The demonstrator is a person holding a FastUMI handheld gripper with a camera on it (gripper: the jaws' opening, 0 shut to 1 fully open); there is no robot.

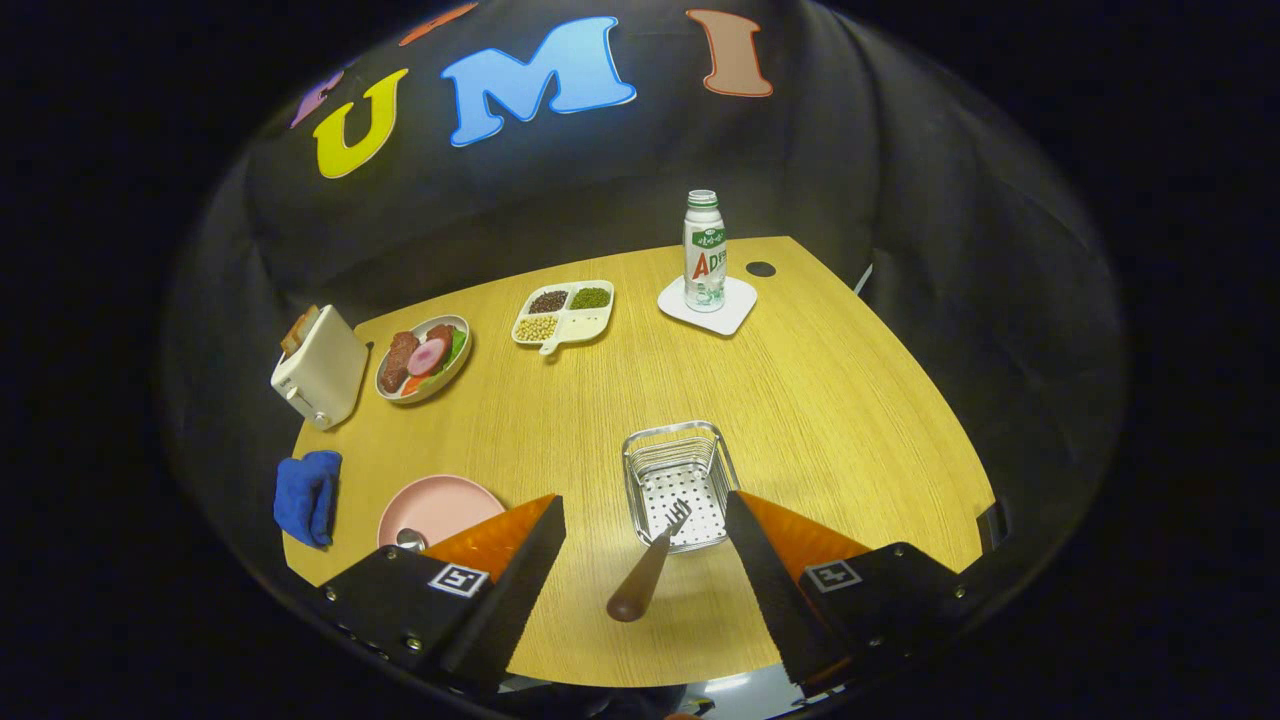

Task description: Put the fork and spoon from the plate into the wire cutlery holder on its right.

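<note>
The wire cutlery holder (678, 470) stands on the wooden table just ahead of my fingers. The fork (645, 575) leans in it, tines down on the perforated bottom and the brown handle sticking out over the near rim toward me. My gripper (645, 500) is open above it, both fingers apart from the fork handle that shows between them. The pink plate (445, 505) lies left of the holder, partly hidden behind my left finger. On its near edge lies the spoon (410, 540), only its bowl showing.
A blue cloth (308, 495) lies left of the plate. Farther back are a white toaster (320, 370), a plate of food (425, 357), a divided dish of beans (563, 312) and a bottle (704, 250) on a white coaster (735, 305). The table's edge runs close on the right.
</note>
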